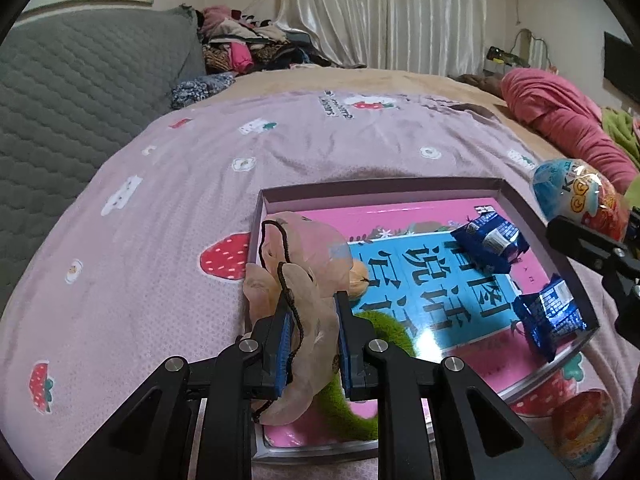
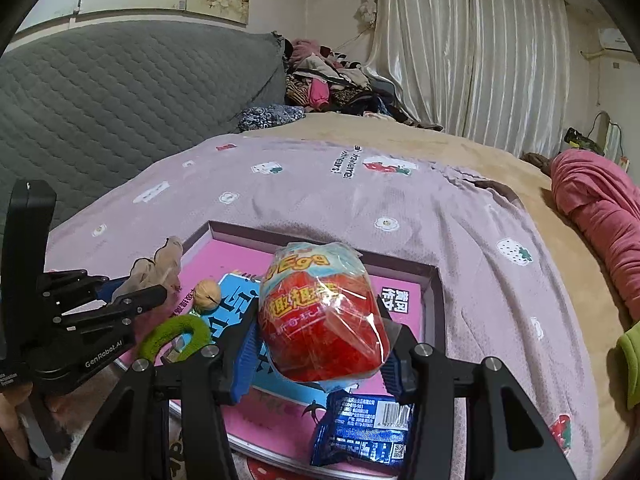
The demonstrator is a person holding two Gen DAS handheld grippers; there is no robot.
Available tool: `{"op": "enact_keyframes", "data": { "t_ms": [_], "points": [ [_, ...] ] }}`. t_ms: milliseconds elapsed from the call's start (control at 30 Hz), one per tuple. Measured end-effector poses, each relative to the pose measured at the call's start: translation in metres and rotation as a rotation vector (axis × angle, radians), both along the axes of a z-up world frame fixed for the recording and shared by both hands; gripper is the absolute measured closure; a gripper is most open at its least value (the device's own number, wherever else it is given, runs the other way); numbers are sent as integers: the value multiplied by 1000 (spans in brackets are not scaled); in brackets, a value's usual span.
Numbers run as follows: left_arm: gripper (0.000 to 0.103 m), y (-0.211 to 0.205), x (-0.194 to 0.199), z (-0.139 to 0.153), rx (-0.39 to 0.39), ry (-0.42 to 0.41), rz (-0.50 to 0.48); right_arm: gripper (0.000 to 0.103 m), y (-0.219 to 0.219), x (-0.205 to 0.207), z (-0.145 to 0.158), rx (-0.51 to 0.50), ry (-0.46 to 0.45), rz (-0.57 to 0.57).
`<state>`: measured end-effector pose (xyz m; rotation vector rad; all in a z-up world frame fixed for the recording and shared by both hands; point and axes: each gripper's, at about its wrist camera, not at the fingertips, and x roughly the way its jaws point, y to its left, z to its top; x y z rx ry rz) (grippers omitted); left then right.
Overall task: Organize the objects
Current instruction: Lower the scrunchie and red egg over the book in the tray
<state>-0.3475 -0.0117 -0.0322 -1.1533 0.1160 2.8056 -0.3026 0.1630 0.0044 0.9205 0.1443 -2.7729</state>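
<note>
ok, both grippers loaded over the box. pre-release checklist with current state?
1. Left gripper clamped on pale hair claw: ok.
2. Right gripper clamped on wrapped toy egg: ok.
3. Both loads over the shallow box: ok.
4. Bare floor under the egg: not ok, blue snack packet lies below.
5. Bare floor under the claw: cannot tell; green hair band and walnut close by.
</note>
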Motion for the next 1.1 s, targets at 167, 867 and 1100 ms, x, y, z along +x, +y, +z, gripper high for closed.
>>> {"op": "enact_keyframes", "data": {
  "t_ms": [167, 867, 1100],
  "points": [
    [83, 3, -1, -4, 9, -20, -20, 52, 2, -4, -5, 0, -26, 4],
    [80, 8, -8, -23, -26, -82, -5, 52, -16, -25, -51, 97, -231, 56],
    [74, 11, -9, -26, -37, -92, -10, 52, -13, -29, -61, 115, -274, 36]
  ]
}}
